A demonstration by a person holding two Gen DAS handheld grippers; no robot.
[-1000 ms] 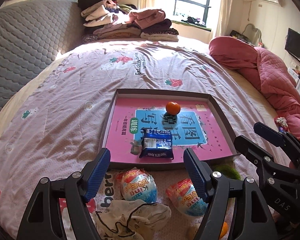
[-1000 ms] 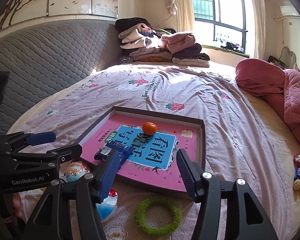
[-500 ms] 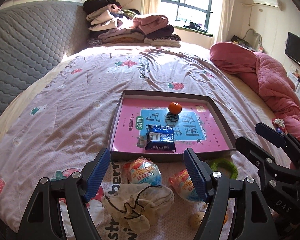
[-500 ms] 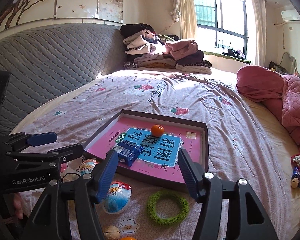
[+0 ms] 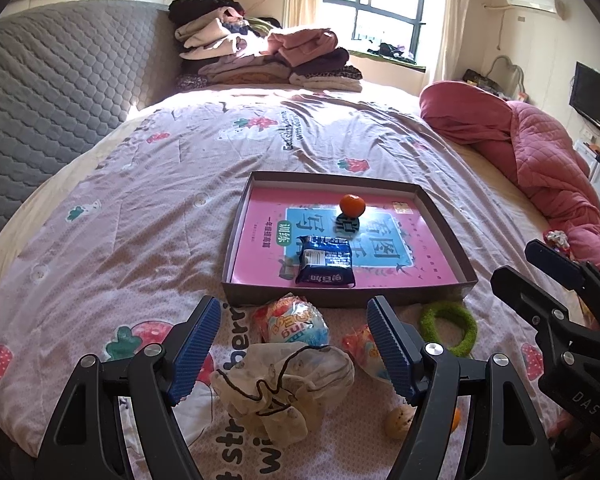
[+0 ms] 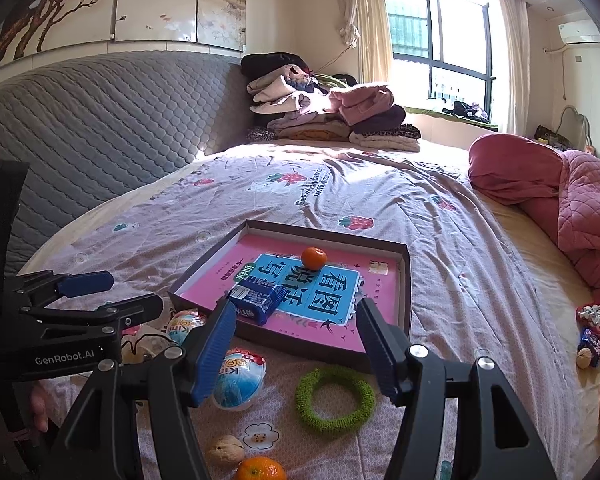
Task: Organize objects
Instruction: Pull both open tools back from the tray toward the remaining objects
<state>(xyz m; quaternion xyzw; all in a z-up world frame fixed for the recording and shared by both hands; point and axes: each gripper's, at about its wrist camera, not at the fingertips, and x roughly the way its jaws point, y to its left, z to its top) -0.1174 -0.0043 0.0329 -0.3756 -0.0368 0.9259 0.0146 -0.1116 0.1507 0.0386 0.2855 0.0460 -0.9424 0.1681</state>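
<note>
On the strawberry-print bedsheet (image 5: pixel 140 208), left to right: left gripper (image 5: pixel 292 344), ribbed blue pads spread, empty, above a crumpled drawstring pouch (image 5: pixel 284 380); glossy egg-shaped snack pack (image 6: pixel 238 380) beside it; right gripper (image 6: pixel 296 344), likewise spread and empty, over a fuzzy green ring (image 6: pixel 334 400); beyond both, shallow cardboard tray (image 6: pixel 406 280) containing blue foil packet (image 6: pixel 256 300) and tangerine (image 6: pixel 314 258).

Glossy book cover (image 5: pixel 340 240), fuzzy ring (image 6: pixel 334 400)

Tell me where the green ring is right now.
The green ring lies on the bedspread just outside the tray's near edge, right of the egg-shaped snack packet.
</note>
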